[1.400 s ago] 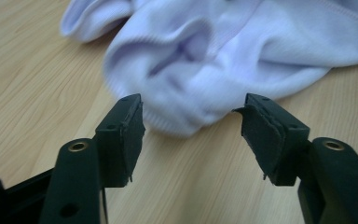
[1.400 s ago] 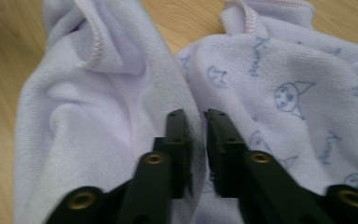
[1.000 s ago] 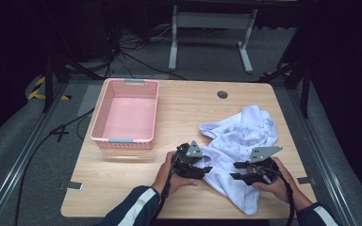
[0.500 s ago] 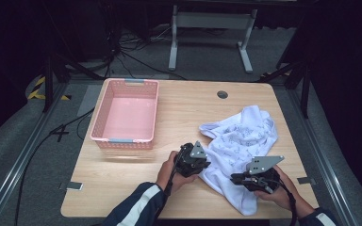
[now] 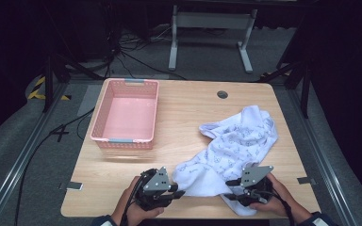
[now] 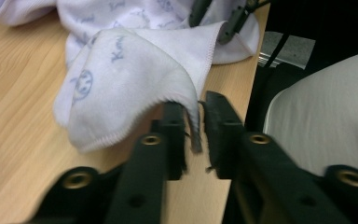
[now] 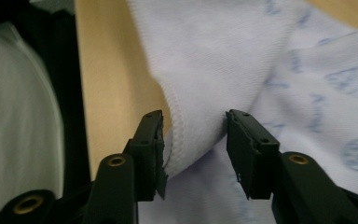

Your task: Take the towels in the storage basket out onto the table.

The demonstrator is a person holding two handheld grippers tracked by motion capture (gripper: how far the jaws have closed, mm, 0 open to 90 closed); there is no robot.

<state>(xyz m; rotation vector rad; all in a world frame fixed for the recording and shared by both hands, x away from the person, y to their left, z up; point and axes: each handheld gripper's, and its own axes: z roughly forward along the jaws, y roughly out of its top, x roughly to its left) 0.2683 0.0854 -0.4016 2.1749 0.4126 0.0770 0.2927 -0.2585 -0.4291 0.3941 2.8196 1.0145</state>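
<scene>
Item: white cloth (image 5: pixel 235 150), soft knit with a faint blue print and a stitched hem, lying crumpled and partly folded on the counter (image 5: pixel 188 117). It is spread from just ahead of both hand-held grippers toward the far right corner.

Left hand-held gripper (image 5: pixel 179 192): held at the near edge of the counter, with its jaws pointing toward the cloth. Its jaws are set narrowly and have just been opening slightly; a thin hemmed corner of the cloth (image 6: pixel 193 126) is caught in the small gap between them and is lifted off the wood. Whether the pads press fully on it cannot be told for certain, but the raised corner is carried there.

Right hand-held gripper (image 5: pixel 230 195): placed at the near right of the counter, over the cloth's near end. Its jaws are spread part way and have just been opening; a ribbed fold of cloth (image 7: pixel 200 126) is seen between them, touching the left pad and clear of the right one.

Surroundings: a pink plastic basket (image 5: pixel 104 126), slatted and rectangular, is set well beyond and to the left of the left hand-held gripper. A round dark grommet (image 5: pixel 222 94) is sunk in the far part of the counter. Bare light wood is left between basket and cloth. The near counter edge runs directly under both hands.
</scene>
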